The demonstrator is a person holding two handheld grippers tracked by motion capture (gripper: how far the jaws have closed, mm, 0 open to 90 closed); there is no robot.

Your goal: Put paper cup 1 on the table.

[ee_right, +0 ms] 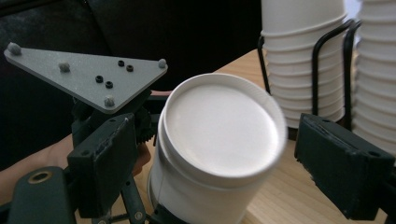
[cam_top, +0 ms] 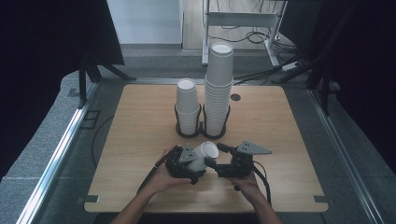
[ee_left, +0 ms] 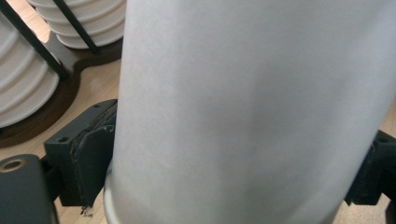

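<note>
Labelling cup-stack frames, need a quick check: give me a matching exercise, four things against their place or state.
Things:
1. loose paper cup
2. tall cup stack
3. short cup stack
4. right tongs

Places or states:
a. left ring of the wire holder
b. jaws spread either side of the cup's closed end
c. clamped in the left tongs, tilted
d. right ring of the wire holder

Pairs: 1-c, 2-d, 3-a, 4-b

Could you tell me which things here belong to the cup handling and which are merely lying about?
In the job:
- white paper cup, clamped in the left gripper
- right gripper, jaws open either side of the cup's base
- short cup stack and tall cup stack in the black wire holder

Lying about:
- floor cables
- white table frame
</note>
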